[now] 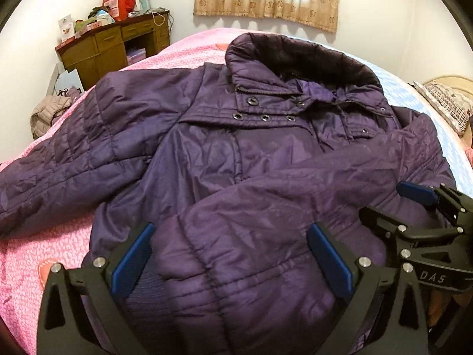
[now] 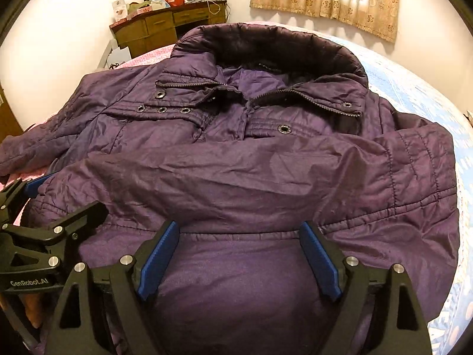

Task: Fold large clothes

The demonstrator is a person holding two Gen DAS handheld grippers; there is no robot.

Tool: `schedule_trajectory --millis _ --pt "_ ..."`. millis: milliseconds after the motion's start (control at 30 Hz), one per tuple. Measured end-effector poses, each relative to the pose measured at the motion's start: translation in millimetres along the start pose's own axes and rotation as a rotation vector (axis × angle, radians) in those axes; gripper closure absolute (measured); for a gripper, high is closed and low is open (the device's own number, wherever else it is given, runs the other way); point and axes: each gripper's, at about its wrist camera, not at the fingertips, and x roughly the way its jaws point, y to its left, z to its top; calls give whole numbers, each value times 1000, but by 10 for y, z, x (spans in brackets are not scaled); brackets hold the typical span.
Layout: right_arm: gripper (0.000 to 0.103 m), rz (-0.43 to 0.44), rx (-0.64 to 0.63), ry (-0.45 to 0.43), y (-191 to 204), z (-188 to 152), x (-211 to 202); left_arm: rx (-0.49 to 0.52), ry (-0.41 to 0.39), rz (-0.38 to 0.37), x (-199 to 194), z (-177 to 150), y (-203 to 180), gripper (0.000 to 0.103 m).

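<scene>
Purple quilted jacket (image 1: 251, 159) is spread front-up on a pink bedspread (image 1: 44, 254), hood (image 2: 272, 50) toward the wall, one sleeve (image 2: 236, 174) folded across the chest. Left gripper (image 1: 233, 254) and right gripper (image 2: 239, 257) are held above the hem, side by side, jaws wide apart, nothing clamped.

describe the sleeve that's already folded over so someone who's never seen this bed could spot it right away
On the bed lies a purple padded jacket, hood toward the curtained wall. One sleeve lies folded across its chest below the snaps. The other sleeve is still stretched out sideways onto the pink cover.
</scene>
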Motion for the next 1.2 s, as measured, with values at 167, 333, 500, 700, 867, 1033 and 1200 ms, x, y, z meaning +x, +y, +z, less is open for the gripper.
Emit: schedule_trajectory --millis 167,333,500,700,867,1033,1200 --pt "17 -8 -8 7 27 37 52 0 3 0 12 4 -3 0" --pt "16 -7 -6 7 24 24 38 0 6 0 24 7 -5 0" --pt "16 -9 -7 4 17 19 39 1 7 2 24 3 -3 0" --pt "16 -13 -9 2 23 13 41 2 7 3 31 -1 -6 0" --pt "14 -11 0 14 21 53 -19 7 5 -7 -26 24 12 0" --pt "14 91 143 -99 26 -113 -647 -14 -117 -38 -679 15 402 0" --pt "14 125 -22 -127 499 -511 -1055 -95 -157 17 -1211 -201 1362 0"
